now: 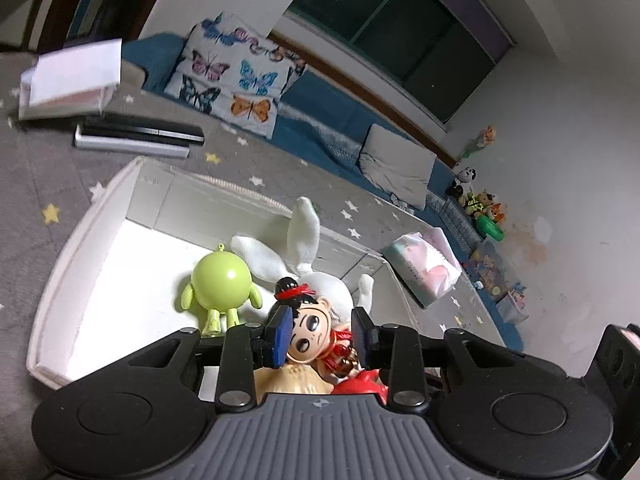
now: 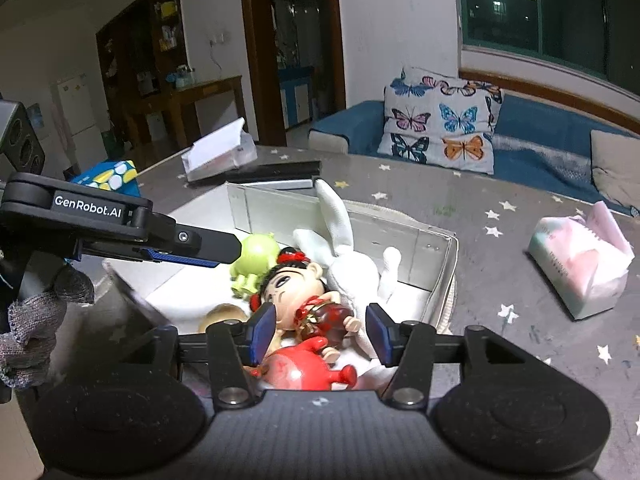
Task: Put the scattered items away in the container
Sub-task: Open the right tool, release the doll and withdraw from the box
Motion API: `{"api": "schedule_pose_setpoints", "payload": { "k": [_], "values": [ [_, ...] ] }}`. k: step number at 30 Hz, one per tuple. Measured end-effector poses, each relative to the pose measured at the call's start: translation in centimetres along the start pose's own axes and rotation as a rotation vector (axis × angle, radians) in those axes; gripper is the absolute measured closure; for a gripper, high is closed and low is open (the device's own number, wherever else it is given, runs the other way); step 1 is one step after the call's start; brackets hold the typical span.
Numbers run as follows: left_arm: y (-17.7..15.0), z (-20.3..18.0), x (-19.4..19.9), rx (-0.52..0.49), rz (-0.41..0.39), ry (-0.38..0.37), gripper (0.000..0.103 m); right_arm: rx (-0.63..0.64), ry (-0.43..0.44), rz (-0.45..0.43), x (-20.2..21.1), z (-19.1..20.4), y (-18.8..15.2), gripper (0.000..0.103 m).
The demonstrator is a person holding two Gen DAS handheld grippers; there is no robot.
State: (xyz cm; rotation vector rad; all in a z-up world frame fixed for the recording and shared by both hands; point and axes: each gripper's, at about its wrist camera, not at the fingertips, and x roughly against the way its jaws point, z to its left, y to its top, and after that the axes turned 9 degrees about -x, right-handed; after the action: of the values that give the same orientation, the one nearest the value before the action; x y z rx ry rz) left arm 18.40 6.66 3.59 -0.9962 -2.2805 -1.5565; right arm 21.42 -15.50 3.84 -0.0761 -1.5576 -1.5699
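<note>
Left wrist view: the left gripper [image 1: 320, 336] stands with its blue pads wide apart either side of the doll [image 1: 310, 334], not clamping it; the doll lies in the white container [image 1: 80, 240], with the green figure [image 1: 220, 280] at 10 o'clock of it and the white plush rabbit [image 1: 312, 248] at 12 o'clock.

Right wrist view: the right gripper [image 2: 320, 332] is likewise wide, gripping nothing, above the doll [image 2: 296, 292] and a red toy [image 2: 304, 368] at 6 o'clock; a tissue pack [image 2: 580, 268] lies on the table at 3 o'clock

Both tools were black with blue pads [image 2: 262, 334] and silver screws; left tool [image 2: 192, 246] bore white "GenRobot.AI" lettering; grey knit glove [image 2: 36, 320] worn.
</note>
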Motion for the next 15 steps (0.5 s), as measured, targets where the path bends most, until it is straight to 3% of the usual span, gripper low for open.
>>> {"api": "schedule_pose_setpoints", "payload": {
  "k": [10,15],
  "values": [
    [-2.5,-2.7,3.9,-0.095,-0.006,0.022,0.068,0.045,0.028,-0.045,4.1,2.0,-2.5,0.033],
    [-4.2,-3.8,5.4,-0.139,-0.006,0.059,0.068,0.057,0.035,-0.056,5.5,2.8,-3.9,0.029]
  ]
}}
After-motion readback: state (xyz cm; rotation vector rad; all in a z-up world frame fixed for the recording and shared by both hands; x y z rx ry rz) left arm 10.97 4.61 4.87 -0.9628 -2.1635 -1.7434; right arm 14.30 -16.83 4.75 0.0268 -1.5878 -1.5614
